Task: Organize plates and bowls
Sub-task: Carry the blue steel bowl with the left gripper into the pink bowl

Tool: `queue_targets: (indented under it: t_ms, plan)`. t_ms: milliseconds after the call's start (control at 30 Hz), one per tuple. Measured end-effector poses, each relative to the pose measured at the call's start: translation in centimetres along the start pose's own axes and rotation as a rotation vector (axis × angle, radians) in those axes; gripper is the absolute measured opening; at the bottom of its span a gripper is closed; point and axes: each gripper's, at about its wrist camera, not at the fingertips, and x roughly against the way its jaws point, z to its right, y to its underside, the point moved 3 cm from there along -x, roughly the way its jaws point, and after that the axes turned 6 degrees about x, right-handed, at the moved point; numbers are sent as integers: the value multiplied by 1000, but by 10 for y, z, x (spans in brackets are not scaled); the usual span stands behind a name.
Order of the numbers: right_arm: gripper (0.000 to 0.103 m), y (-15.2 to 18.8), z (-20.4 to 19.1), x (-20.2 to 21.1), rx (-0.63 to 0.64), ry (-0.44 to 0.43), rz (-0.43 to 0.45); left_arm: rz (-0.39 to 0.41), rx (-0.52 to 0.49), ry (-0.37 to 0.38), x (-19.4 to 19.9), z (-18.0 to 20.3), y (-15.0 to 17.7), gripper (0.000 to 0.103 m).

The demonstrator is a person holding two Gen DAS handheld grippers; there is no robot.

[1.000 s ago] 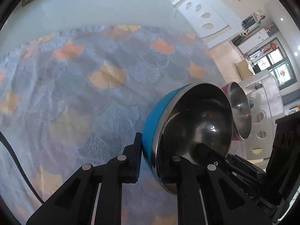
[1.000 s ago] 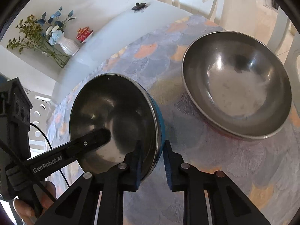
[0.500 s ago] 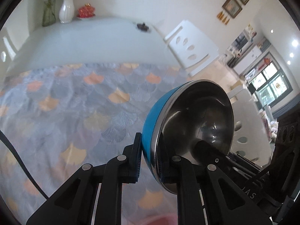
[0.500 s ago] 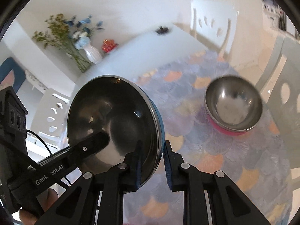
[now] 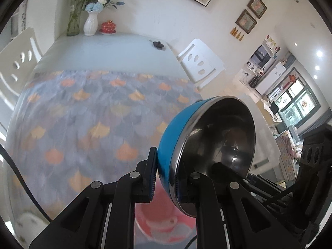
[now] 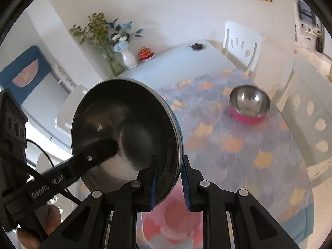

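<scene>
While both claws pinch its rim, the blue bowl (image 5: 209, 145) hangs tilted, lower centre of frame: left claw (image 5: 166, 178), right claw (image 6: 168, 181). Upper right, a pink bowl (image 6: 249, 105) sits on the table (image 6: 238, 145).

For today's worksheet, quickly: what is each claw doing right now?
Left claw: closed on the rim of the blue bowl.
Right claw: closed on the same blue bowl's rim.
</scene>
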Motion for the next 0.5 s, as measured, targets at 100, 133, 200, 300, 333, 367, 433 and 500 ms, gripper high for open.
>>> queue_targets:
  t_ms: [100, 133, 200, 300, 333, 367, 433, 500]
  plan:
    - [20, 27, 5, 4, -9, -9, -46, -32, -8, -15, -2, 1, 26, 12]
    - [20, 34, 6, 4, -12, -5, -57, -43, -12, -22, -3, 1, 35, 12]
    - [20, 50, 8, 5, -13, 15, -84, -62, -15, -30, -5, 1, 49, 12]
    - [20, 70, 8, 1, -4, 49, -135, -95, -16, -49, -10, -4, 70, 12]
    - [20, 74, 9, -2, -7, 52, -153, -106, -15, -55, -13, -6, 76, 13]
    - [20, 80, 11, -5, -13, 51, -172, -119, -13, -60, -15, -9, 81, 13]
    - [20, 93, 15, -11, -41, 35, -210, -139, -3, -61, -19, -15, 89, 13]
    - [20, 101, 17, -18, -57, 30, -240, -158, -1, -64, -24, -19, 95, 13]
